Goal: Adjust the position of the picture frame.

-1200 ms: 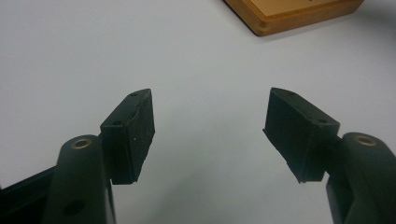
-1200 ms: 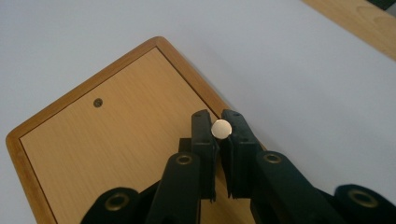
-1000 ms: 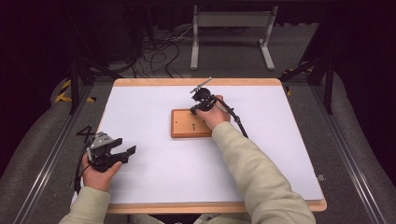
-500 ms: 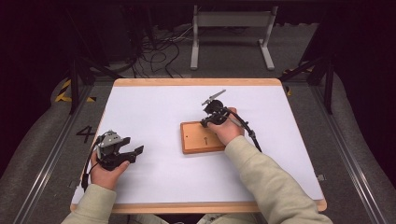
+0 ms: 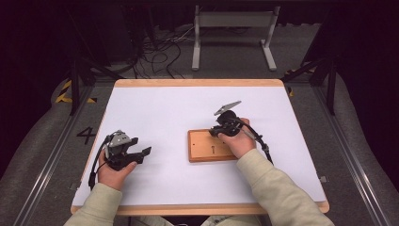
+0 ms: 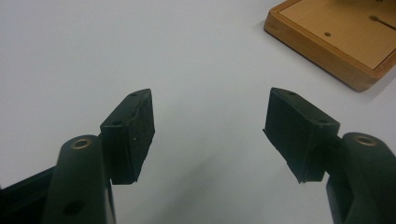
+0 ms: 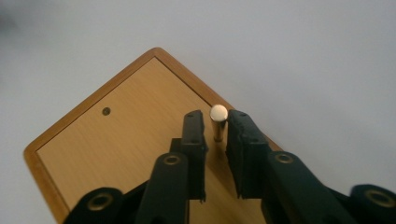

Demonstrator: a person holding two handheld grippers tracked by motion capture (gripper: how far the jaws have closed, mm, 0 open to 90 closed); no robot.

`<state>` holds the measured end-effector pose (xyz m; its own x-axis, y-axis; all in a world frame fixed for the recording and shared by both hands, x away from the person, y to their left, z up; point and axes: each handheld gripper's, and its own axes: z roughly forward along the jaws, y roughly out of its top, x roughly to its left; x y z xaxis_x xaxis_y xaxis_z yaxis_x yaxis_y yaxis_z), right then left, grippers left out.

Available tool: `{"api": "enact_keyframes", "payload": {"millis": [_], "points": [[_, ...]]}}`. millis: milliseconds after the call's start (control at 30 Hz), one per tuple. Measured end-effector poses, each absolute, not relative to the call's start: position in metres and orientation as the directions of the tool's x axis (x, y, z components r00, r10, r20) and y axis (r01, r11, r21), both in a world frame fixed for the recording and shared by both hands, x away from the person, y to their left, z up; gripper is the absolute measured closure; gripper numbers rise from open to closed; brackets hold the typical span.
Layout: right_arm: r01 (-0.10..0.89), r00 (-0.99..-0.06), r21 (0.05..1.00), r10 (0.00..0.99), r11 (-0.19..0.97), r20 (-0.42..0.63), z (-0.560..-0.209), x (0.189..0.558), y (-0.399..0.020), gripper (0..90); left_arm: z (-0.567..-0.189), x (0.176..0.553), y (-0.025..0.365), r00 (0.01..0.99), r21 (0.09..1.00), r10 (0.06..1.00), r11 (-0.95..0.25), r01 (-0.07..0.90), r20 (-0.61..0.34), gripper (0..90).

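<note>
Right gripper (image 7: 215, 128) over the wooden board (image 5: 210, 146), which lies flat right of the table's (image 5: 160, 106) centre. Its jaws have just been opening; the brass peg (image 7: 218, 122) stands between them with slight gaps. Left gripper (image 6: 208, 128) near the left edge, jaws wide, holding nothing.

Open tool (image 6: 208, 128) near wooden board (image 6: 343, 35)
</note>
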<state>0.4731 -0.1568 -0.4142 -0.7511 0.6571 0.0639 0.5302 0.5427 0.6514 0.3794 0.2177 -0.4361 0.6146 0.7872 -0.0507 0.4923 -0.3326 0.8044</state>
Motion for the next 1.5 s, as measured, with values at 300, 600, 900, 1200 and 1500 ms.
{"api": "enact_keyframes", "payload": {"millis": [300, 600, 900, 1200, 1500], "points": [[0.481, -0.812, 0.625, 0.581, 0.616, 0.052, -0.399, 0.424, -0.191, 90.0, -0.432, 0.385, 0.210, 0.638, 0.809, 0.764, -0.312, 0.499, -0.098, 37.2], [0.482, -0.848, 0.485, 0.528, 0.730, 0.048, -0.412, 0.387, -0.201, 90.0, -0.424, 0.395, 0.199, 0.646, 0.816, 0.752, -0.289, 0.501, -0.131, 37.8], [0.515, -0.821, 0.456, 0.571, 0.726, 0.017, -0.423, 0.398, -0.202, 90.0, -0.417, 0.402, 0.189, 0.654, 0.821, 0.748, -0.299, 0.487, -0.116, 38.9], [0.582, -0.732, 0.493, 0.680, 0.646, -0.026, -0.428, 0.430, -0.215, 90.0, -0.421, 0.401, 0.191, 0.649, 0.814, 0.755, -0.315, 0.488, -0.097, 38.8], [0.573, -0.707, 0.551, 0.706, 0.607, -0.042, -0.390, 0.452, -0.216, 90.0, -0.425, 0.396, 0.199, 0.630, 0.807, 0.771, -0.311, 0.503, -0.095, 38.8]]}}
